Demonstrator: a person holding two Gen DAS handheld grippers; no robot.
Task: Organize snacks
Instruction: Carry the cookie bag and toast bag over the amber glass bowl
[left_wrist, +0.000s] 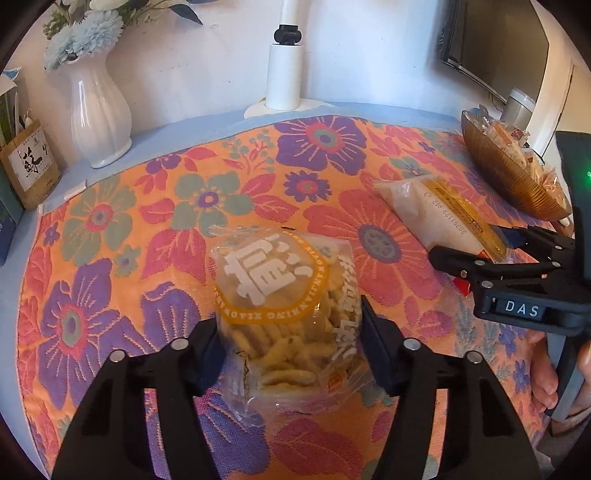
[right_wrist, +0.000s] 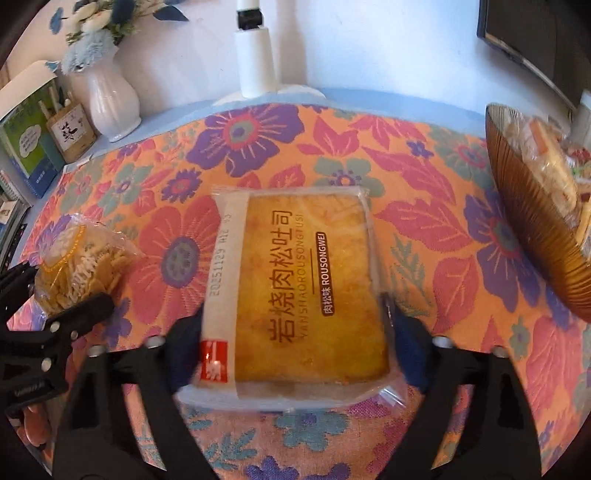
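A clear bag of yellow crinkle crackers (left_wrist: 280, 295) rests on the flowered cloth, and my left gripper (left_wrist: 291, 347) is shut on it, pads pressed to both sides. My right gripper (right_wrist: 295, 350) is shut on a flat packet of golden toast (right_wrist: 314, 280), held by its near end. In the left wrist view, the right gripper (left_wrist: 469, 243) comes in from the right, gripping the toast packet (left_wrist: 436, 214). The right wrist view shows the left gripper (right_wrist: 66, 284) and cracker bag (right_wrist: 77, 258) at far left. A ribbed brown bowl (left_wrist: 502, 177) (right_wrist: 535, 240) with wrapped snacks stands at the right.
A white vase (left_wrist: 99, 110) of blue flowers, a white lamp post (left_wrist: 282, 74) and a wooden calendar block (left_wrist: 29, 166) line the back wall. Books (right_wrist: 26, 136) stand at far left. A person's hand (left_wrist: 550, 387) holds the right gripper's handle.
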